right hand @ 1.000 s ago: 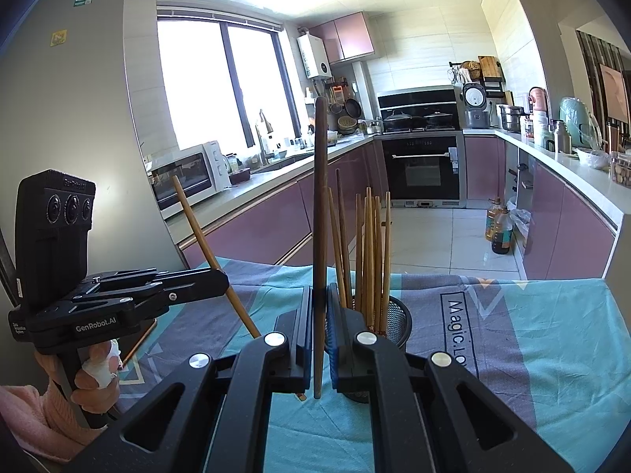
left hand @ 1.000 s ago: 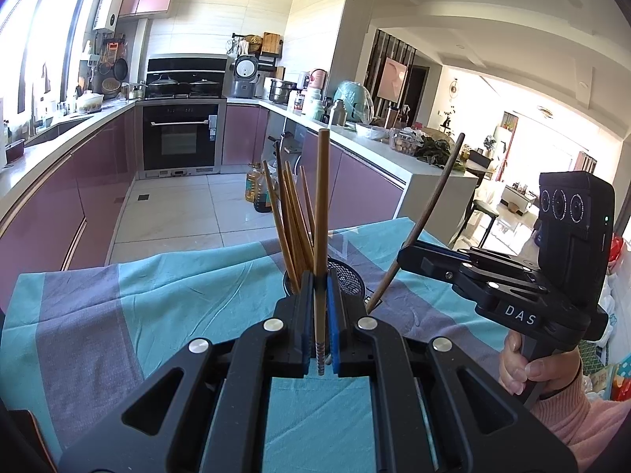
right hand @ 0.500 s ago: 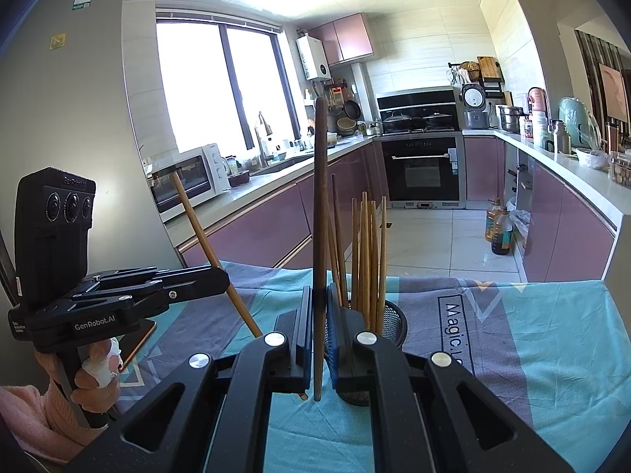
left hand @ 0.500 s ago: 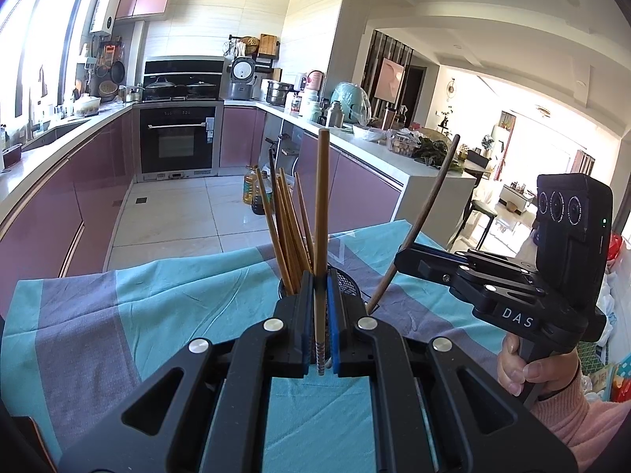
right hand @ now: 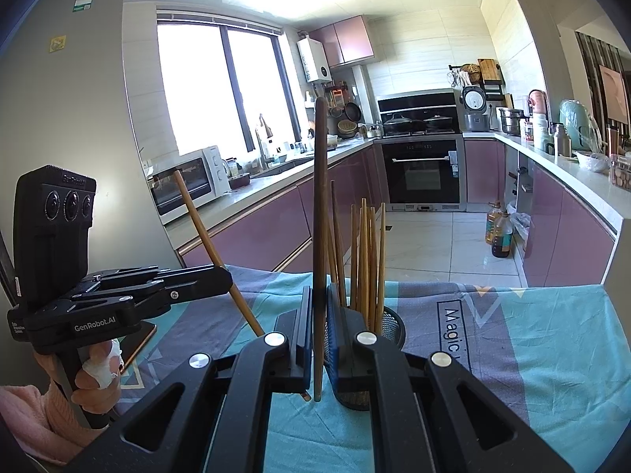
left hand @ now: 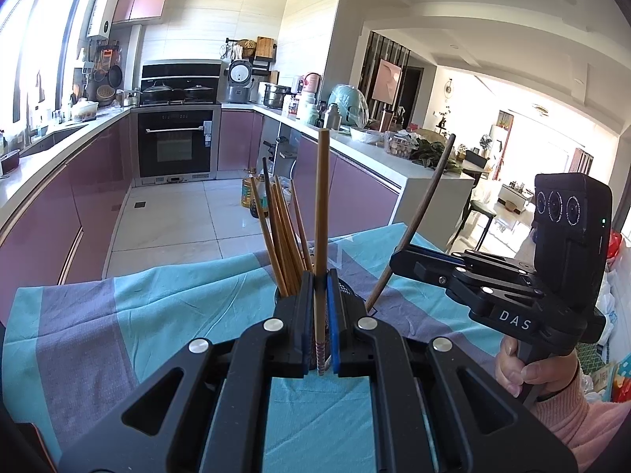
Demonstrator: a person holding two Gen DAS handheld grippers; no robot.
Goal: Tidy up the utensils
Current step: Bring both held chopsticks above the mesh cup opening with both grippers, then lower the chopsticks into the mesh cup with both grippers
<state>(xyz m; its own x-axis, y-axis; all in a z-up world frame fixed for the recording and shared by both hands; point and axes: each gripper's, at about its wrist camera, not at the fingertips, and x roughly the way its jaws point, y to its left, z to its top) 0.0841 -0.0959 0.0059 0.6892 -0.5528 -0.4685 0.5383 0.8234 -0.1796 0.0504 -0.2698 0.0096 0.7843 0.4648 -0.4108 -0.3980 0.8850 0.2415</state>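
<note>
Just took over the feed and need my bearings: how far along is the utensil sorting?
Done: a bunch of chopsticks already stands in the mesh holder. In hand: the left gripper clamps a light chopstick; the right gripper clamps a dark chopstick. Both are upright beside the holder. Left: dropping those two in. No other loose utensils show on the tablecloth.

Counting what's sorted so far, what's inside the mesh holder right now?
The mesh holder holds a bunch of wooden chopsticks, upright and slightly fanned. Their lower ends and the holder's bottom are hidden by its wall and the right gripper.
</note>
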